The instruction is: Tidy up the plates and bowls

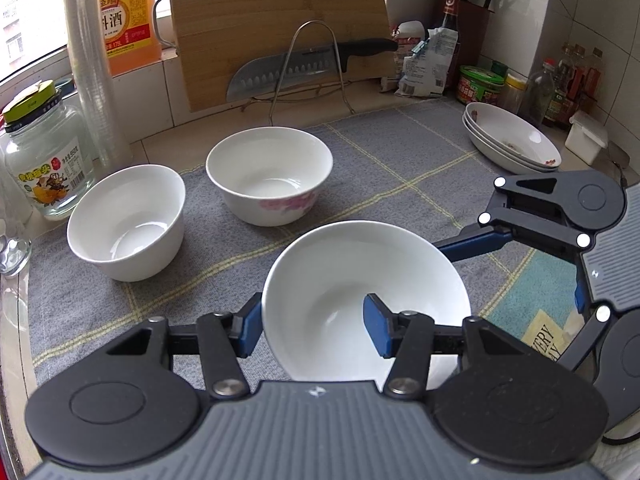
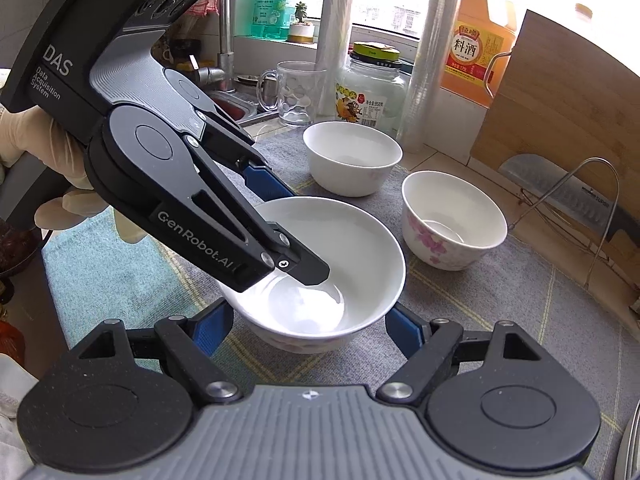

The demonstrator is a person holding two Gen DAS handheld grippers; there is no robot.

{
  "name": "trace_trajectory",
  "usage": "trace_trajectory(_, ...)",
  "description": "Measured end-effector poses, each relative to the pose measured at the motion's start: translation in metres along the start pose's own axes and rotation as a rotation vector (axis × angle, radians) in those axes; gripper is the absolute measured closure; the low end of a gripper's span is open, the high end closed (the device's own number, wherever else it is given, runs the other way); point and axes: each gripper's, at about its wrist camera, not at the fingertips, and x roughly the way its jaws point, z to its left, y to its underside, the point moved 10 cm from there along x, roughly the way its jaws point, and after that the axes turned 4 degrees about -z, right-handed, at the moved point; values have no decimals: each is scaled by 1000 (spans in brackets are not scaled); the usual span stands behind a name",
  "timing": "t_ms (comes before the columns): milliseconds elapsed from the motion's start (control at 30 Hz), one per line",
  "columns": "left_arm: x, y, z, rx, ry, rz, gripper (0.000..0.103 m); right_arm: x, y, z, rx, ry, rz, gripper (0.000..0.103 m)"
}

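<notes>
Nearest the lens, the left gripper [image 1: 314, 330] is clamped on the wall of a white bowl [image 1: 348, 280], one finger outside the rim, one inside. Right gripper [image 2: 308, 330] straddles the same bowl from the opposite side, pads at its outer wall; contact cannot be confirmed. A gloved hand [image 2: 48, 160] carries the left unit. On the grey mat [image 1: 400, 168], a plain bowl [image 1: 126, 222] sits at 10 o'clock, a floral bowl [image 1: 270, 176] at 12, and stacked plates [image 1: 510, 138] at 2.

Bowls across the mat

Near bowl [image 1: 360, 300] bottom centre, two bowls [image 1: 268, 176] upper left, stacked plates [image 1: 512, 140] upper right.
</notes>
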Motion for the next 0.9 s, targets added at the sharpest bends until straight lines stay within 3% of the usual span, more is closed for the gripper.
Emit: trace_trajectory(900,49,-31,-96,163,193,15,51,-60,63,-58,163,195,57,17)
